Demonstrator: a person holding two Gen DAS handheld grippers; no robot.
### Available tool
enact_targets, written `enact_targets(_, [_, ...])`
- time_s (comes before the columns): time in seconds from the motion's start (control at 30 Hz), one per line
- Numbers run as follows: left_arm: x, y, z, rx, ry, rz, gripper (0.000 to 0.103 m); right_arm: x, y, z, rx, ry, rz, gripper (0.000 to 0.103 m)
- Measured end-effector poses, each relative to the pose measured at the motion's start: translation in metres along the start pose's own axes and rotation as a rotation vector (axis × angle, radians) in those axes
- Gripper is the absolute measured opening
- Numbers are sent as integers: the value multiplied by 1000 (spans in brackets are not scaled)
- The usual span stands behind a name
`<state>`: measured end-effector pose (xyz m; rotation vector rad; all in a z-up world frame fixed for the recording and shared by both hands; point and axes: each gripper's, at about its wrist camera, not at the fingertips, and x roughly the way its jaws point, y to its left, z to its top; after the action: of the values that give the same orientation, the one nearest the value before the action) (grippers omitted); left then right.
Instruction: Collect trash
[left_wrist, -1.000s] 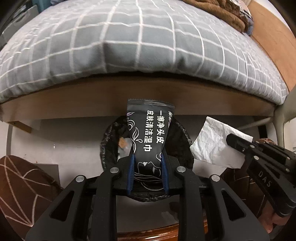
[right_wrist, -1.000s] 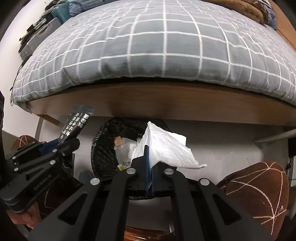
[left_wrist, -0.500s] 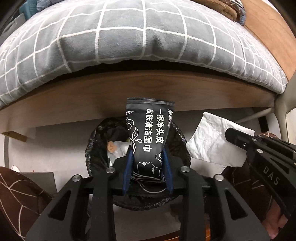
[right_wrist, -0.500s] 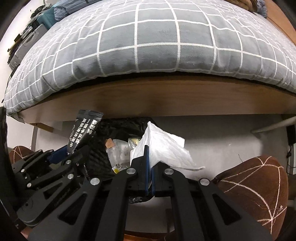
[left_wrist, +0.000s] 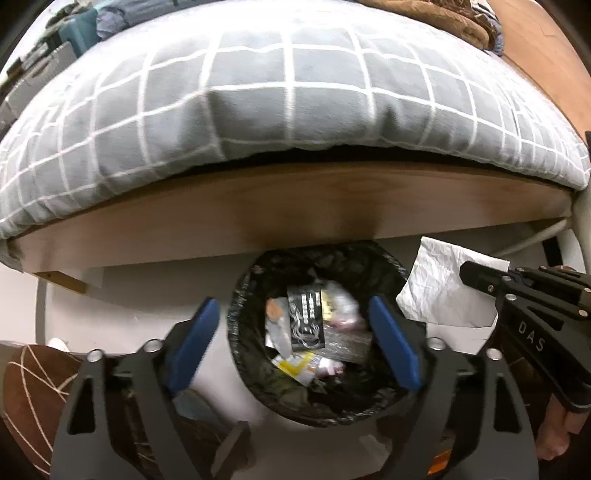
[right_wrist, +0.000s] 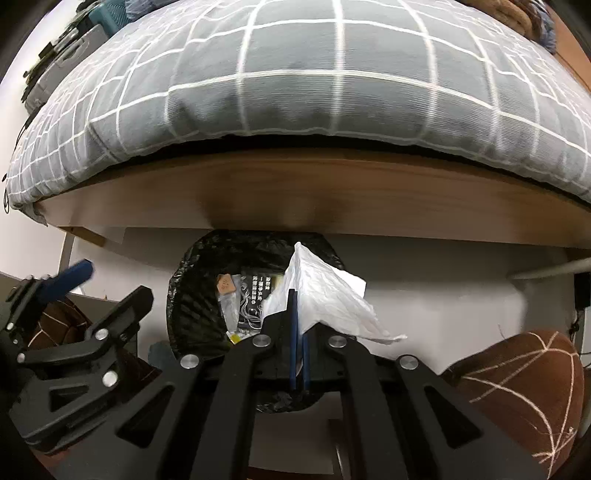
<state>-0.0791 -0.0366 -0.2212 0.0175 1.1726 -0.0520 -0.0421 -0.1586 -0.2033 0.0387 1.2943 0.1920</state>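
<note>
left gripper (left_wrist: 291, 332) is held above the bin (left_wrist: 384, 266), jaws opening wide with nothing pinched between the blue pads (left_wrist: 393, 347). the black packet (left_wrist: 306, 319) is seen lying inside the bin on top of other wrappers. right gripper (right_wrist: 299, 332) is pressed together on a white tissue (right_wrist: 325, 299), which is held over the bin's rim. the bin is placed on the floor just below the bed frame (right_wrist: 332, 192) and the grey checked quilt (left_wrist: 295, 92).

A home bedroom: checked grey duvet (left_wrist: 288, 96) on a wooden bed frame (left_wrist: 295, 206), lined bin (left_wrist: 243, 332) beside.
</note>
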Motion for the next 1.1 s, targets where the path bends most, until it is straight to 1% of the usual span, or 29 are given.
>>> enact_targets(0.07, [-2, 4, 3, -5, -15, 5, 92, 5, 6, 2, -12, 5, 4, 2])
enact_targets(0.23, [-7, 21, 18, -19, -47, 24, 97, 18, 17, 4, -46, 22, 16, 2])
enact_targets(0.4, [-3, 35, 20, -49, -42, 37, 97, 22, 26, 4, -69, 17, 20, 3])
enact_targets(0.5, [1, 45, 19, -89, -19, 23, 97, 22, 30, 3, -80, 14, 22, 4])
enact_targets(0.7, [3, 49, 17, -110, -6, 16, 97, 21, 33, 2, -88, 12, 28, 5])
enact_targets(0.73, [2, 49, 16, -110, -5, 16, 97, 20, 32, 3, -88, 10, 29, 9])
enact_targets(0.77, [2, 48, 17, -109, -3, 15, 97, 20, 32, 2, -86, 6, 28, 24])
enact_targets(0.83, [3, 48, 16, -112, -4, 15, 97, 17, 31, 3, -81, -13, 26, 40])
enact_targets(0.87, [2, 49, 17, -113, -4, 15, 97, 16, 30, 3, -76, -22, 26, 45])
enact_targets(0.9, [3, 50, 17, -114, -4, 15, 97, 15, 29, 3, -72, -26, 26, 47])
enact_targets(0.97, [4, 50, 16, -115, -6, 13, 97, 14, 26, 4, -64, -31, 24, 58])
enact_targets(1.0, [3, 51, 16, -117, -5, 10, 97, 12, 25, 4, -61, -36, 24, 59])
enact_targets(1.1, [0, 51, 16, -125, -7, -2, 97, 3, 21, 4, -55, -61, 6, 70])
